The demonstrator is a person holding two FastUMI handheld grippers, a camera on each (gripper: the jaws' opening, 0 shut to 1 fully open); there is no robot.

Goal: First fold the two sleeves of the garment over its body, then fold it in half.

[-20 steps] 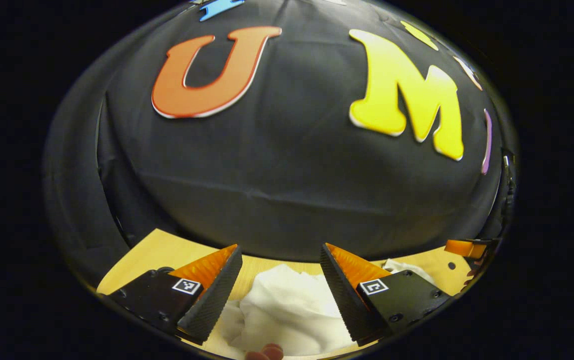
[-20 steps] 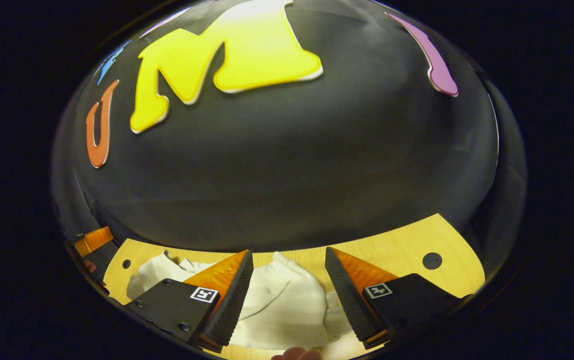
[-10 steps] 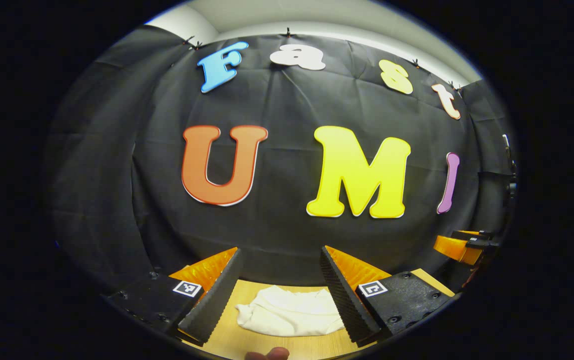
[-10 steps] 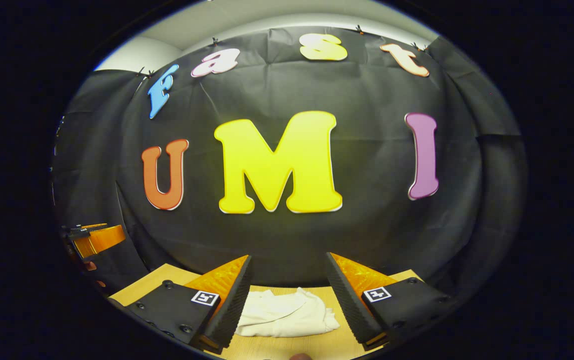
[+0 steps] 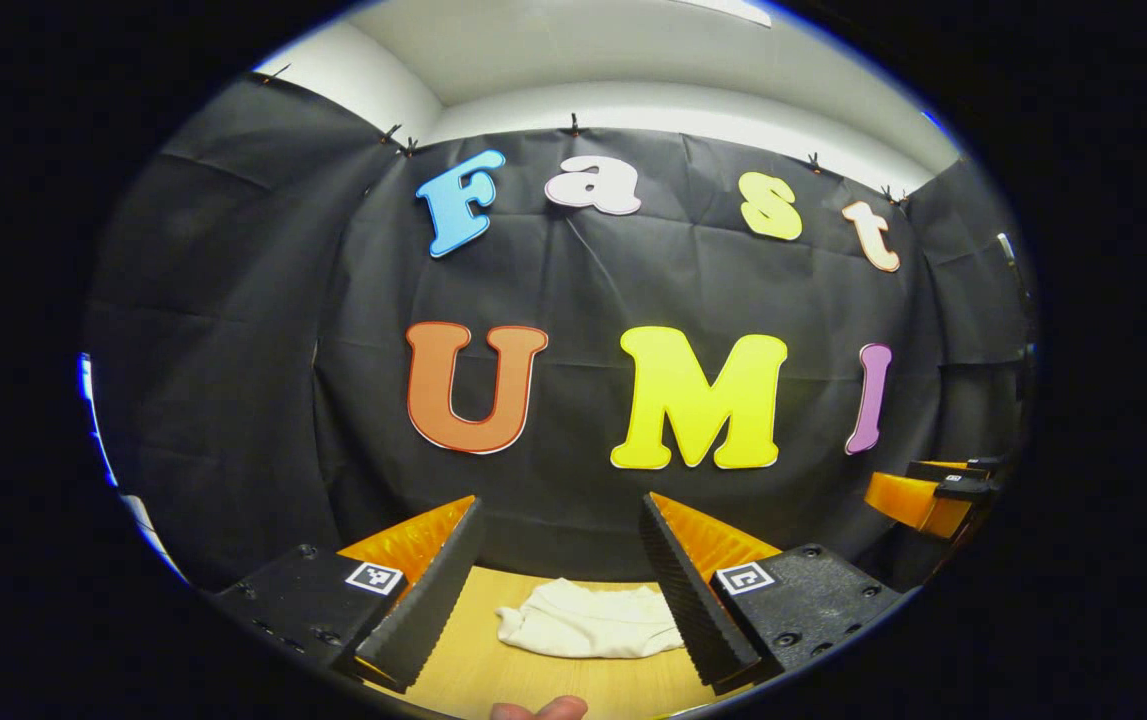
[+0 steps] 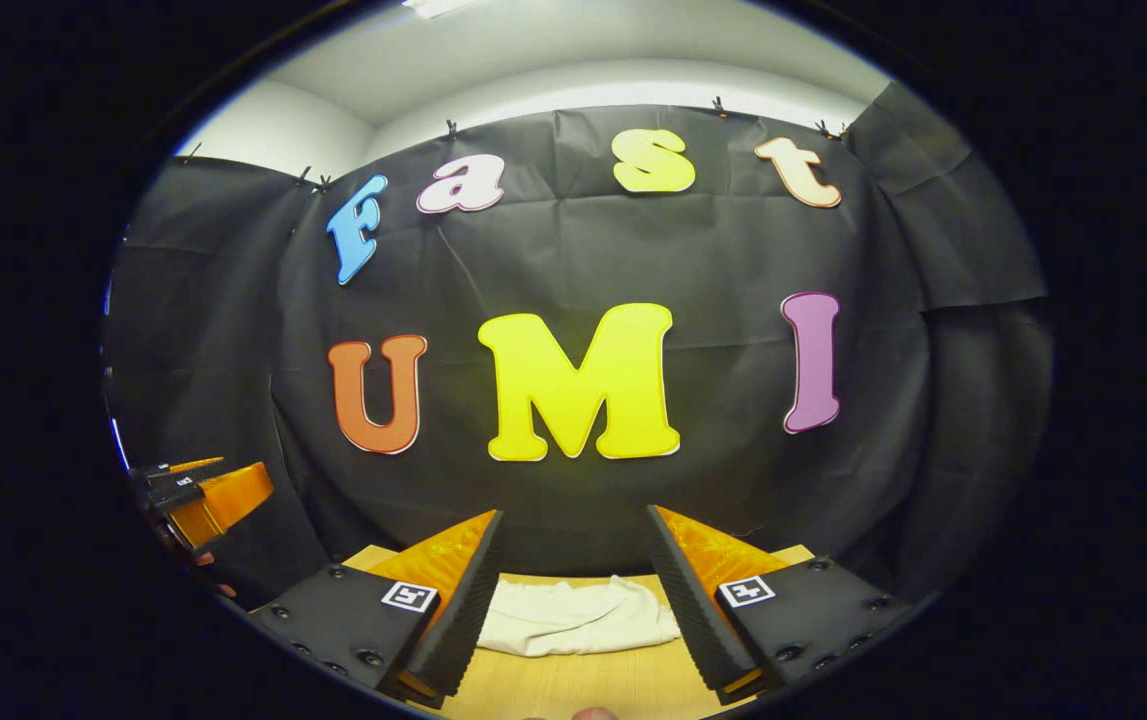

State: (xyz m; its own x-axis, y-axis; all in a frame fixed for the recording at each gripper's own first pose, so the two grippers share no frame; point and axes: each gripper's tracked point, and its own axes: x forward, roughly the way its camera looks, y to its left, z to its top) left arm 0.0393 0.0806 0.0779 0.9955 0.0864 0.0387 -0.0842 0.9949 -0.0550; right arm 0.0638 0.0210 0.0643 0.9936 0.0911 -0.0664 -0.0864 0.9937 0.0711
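Both cameras have tipped farther up since half a second ago: more ceiling shows above the cloth wall, and the garment (image 5: 588, 632) has slid lower and looks smaller.

From the left gripper view, the left hand-held gripper (image 5: 561, 590) hangs above the table (image 5: 473, 670) with its jaws wide apart and nothing between them. The white garment lies bunched in a low heap on the wood, seen through the gap between the fingers, apart from both. A fingertip (image 5: 538, 709) of the person's hand peeks in at the bottom edge. At the far right edge, the right hand-held gripper (image 5: 923, 495) juts in from the side, well above the table.

From the right gripper view, the right hand-held gripper (image 6: 573, 600) is likewise spread open and empty over the table (image 6: 573, 685). The garment (image 6: 578, 615) lies flat and crumpled between its fingers, not touching them. At the left edge the left hand-held gripper (image 6: 208, 495) shows, held up off the table. A bit of a finger (image 6: 595, 714) shows at the very bottom.

Whether the sleeves are folded cannot be told from either view.
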